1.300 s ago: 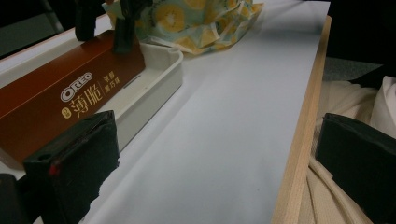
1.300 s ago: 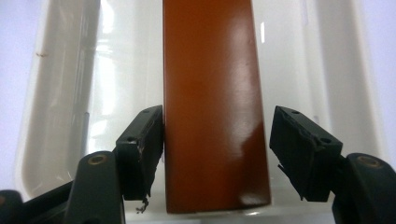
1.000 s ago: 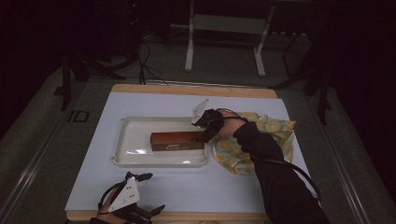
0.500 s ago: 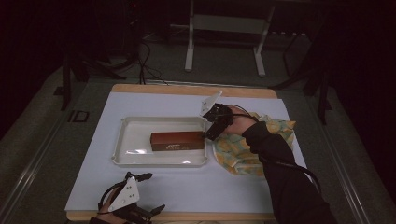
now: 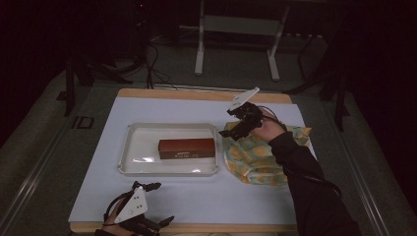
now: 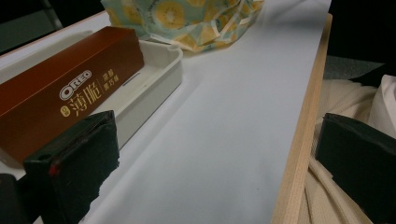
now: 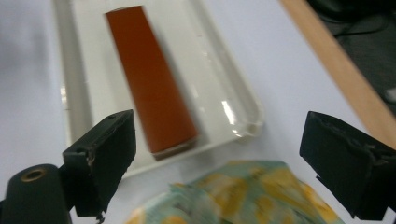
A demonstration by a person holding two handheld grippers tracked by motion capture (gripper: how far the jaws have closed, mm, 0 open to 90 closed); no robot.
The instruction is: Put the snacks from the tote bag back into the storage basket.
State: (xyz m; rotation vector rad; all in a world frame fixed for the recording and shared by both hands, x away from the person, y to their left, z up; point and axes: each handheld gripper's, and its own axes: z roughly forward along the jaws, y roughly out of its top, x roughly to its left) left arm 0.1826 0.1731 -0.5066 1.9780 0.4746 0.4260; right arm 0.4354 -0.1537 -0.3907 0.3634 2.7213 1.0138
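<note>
The right tool (image 5: 235, 129) hangs wide open and empty above the desk (image 5: 206, 199), between the tray's right end and the patterned cloth (image 5: 255, 156), probably clear of both. The white tray (image 5: 135, 147) sits mid-desk, holding the brown Oreo box (image 5: 187, 148) lengthwise. The left tool (image 5: 147, 206) rests at the near-left edge, jaws spread, gripping nothing.
</note>
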